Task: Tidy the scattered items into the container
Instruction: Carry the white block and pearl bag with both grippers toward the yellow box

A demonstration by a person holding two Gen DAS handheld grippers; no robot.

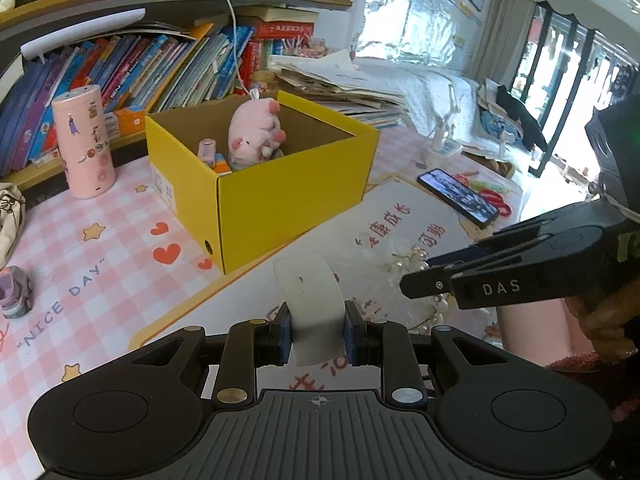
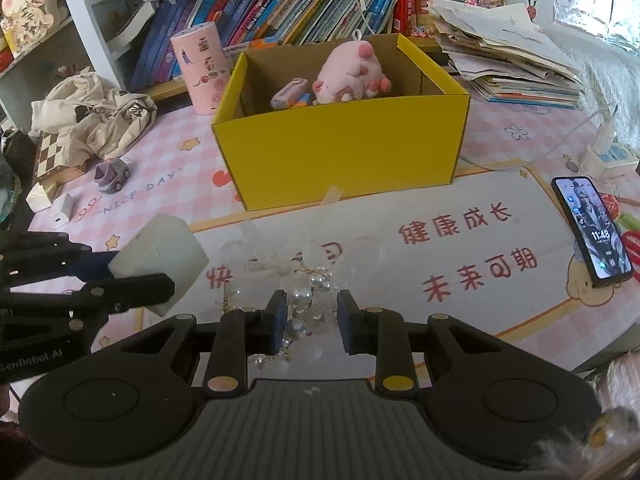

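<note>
White block [image 1: 314, 304] between left fingers [image 1: 285, 334]

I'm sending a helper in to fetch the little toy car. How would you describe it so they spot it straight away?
Start at the yellow box on the pink checked tablecloth. Look left, past the printed words NICE DAY, towards the crumpled cream cloth bag. The toy car sits just in front of that bag: small, purple and grey, the only wheeled thing there.

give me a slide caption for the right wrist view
Right claw open over a pearl hair accessory; left claw holds a white block before the yellow box.
</note>
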